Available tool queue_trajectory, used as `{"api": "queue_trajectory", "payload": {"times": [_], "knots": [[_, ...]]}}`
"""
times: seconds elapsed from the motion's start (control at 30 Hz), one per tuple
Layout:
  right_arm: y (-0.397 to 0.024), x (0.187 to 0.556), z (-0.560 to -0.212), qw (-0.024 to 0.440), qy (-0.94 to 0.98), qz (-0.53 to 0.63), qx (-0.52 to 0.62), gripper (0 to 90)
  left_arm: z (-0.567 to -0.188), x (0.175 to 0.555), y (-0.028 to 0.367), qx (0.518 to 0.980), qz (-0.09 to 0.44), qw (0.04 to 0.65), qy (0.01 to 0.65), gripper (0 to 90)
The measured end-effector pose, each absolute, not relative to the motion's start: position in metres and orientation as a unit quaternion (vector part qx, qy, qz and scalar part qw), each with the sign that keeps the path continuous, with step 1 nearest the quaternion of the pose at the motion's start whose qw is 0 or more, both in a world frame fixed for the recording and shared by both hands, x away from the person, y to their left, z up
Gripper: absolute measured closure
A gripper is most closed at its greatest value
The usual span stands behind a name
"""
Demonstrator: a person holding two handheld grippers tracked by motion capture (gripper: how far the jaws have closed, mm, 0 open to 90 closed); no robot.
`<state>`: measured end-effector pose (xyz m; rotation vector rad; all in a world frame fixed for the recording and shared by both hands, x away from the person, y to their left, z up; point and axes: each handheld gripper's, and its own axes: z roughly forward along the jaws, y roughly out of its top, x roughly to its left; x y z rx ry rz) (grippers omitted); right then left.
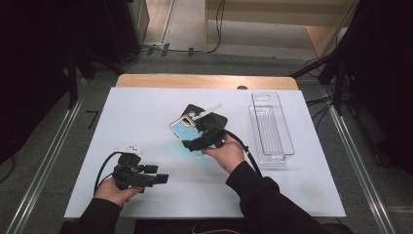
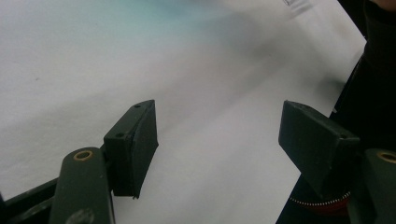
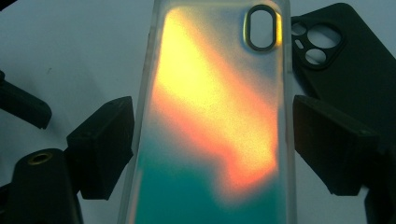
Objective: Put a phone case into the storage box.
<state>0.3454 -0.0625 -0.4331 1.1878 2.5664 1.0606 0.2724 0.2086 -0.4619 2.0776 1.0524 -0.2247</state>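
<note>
An iridescent phone case [image 1: 184, 127], clear-edged with orange, yellow and teal colours [image 3: 210, 93], is held a little above the white table [image 1: 146, 112] and throws a teal glow on it. My right gripper [image 1: 198, 136] is shut on its two long edges, one pad on each side [image 3: 212, 135]. A black phone case [image 1: 216, 119] lies on the table just behind it, its camera cut-outs showing [image 3: 355, 70]. My left gripper [image 1: 158, 173] rests low at the table's front left, open, with bare table between its pads [image 2: 219, 135].
A clear plastic tray [image 1: 270, 126] stands lengthwise at the right side of the table. The wooden far edge of the table [image 1: 204, 80] runs behind the white sheet. Dark stands and cables ring the table on the floor.
</note>
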Motion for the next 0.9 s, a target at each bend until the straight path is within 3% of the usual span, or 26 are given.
{"api": "queue_trajectory", "payload": {"times": [0.5, 0.63, 0.9], "knots": [[-0.107, 0.31, -0.431, 0.052, 0.83, 0.377, 0.409, 14.7, -0.436, 0.283, 0.2, 0.805, -0.099, 0.4, 0.427, 28.1], [-0.112, 0.304, -0.431, 0.05, 0.825, 0.381, 0.414, 14.7, -0.432, 0.289, 0.194, 0.802, -0.119, 0.391, 0.435, 28.4], [-0.116, 0.293, -0.437, 0.056, 0.805, 0.395, 0.44, 14.7, -0.421, 0.302, 0.179, 0.807, -0.107, 0.383, 0.437, 28.5]]}}
